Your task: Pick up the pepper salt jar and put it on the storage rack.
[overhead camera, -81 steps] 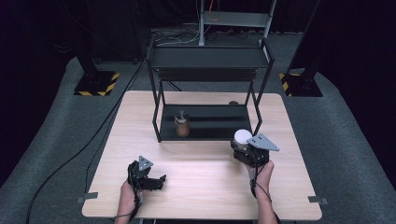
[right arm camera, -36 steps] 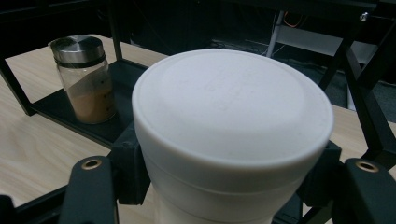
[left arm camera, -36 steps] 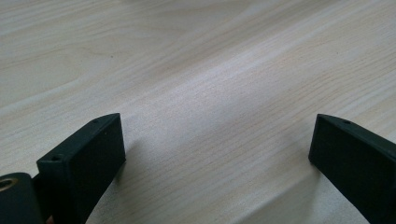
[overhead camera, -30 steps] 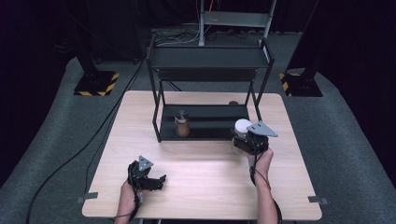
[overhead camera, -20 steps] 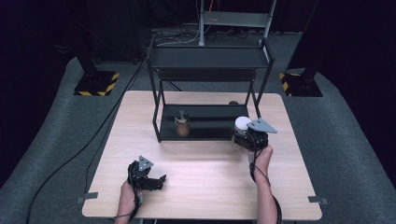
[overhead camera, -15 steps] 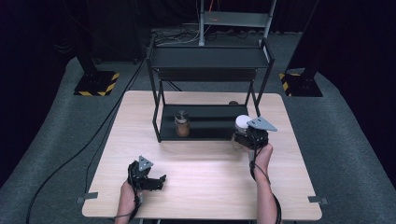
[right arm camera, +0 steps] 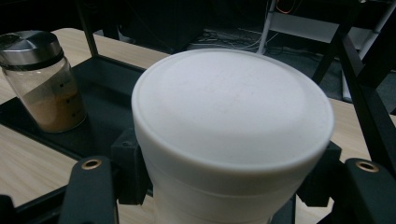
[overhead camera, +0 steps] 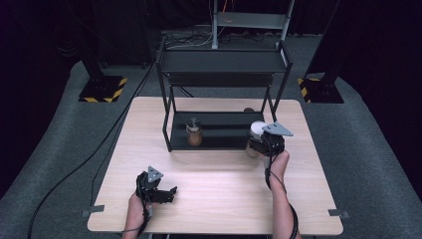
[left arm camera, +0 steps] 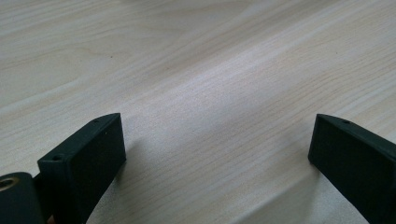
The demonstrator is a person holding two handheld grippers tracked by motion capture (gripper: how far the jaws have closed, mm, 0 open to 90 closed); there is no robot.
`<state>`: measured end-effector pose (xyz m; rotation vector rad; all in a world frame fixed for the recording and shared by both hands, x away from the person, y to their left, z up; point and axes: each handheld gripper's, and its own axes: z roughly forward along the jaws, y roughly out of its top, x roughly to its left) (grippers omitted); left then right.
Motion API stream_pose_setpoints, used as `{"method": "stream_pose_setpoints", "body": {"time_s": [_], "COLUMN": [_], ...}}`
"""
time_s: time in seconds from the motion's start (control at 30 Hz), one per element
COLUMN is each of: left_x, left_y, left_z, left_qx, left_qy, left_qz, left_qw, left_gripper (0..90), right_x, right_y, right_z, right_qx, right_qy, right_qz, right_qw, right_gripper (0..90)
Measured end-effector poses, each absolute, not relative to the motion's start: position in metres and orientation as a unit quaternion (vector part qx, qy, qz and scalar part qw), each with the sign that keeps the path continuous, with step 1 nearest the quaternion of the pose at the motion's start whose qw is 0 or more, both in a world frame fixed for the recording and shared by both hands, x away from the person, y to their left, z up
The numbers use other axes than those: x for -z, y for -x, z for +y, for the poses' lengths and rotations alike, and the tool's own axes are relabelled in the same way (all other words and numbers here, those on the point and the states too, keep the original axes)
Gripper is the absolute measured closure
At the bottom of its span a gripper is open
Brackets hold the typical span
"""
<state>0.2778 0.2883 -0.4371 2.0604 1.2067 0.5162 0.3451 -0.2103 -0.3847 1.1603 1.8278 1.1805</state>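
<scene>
We see the table [overhead camera: 219, 174] lit evenly from above while the floor around it falls off into near black. In the left gripper view soft shadows spread beside the jaws, the wood grain sharp. The white container [right arm camera: 233, 135] is bright and slightly soft (too close to focus), and the spice jar [right arm camera: 44, 79] carries small glints on its lid.

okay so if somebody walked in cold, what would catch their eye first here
Probably the white-lidded container, clamped in the right gripper at the right end of the black rack's lower shelf. Next, the spice jar standing on that shelf, and the left gripper resting open on the wooden table.
</scene>
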Motion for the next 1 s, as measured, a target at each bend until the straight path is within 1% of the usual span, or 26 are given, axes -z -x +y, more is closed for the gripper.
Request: {"method": "stream_pose_setpoints", "body": {"time_s": [1.0], "left_x": [0.437], "left_y": [-0.278], "left_z": [0.288], "left_qx": [-0.198], "left_qy": [-0.793], "left_qz": [0.464], "left_qw": [0.343], "left_gripper": [3.6], "right_x": [0.378], "right_y": [-0.374], "right_z": [-0.201], "right_qx": [-0.449], "right_qy": [-0.446], "right_qz": [0.702], "right_qw": [0.325], "right_gripper": [33.3]}}
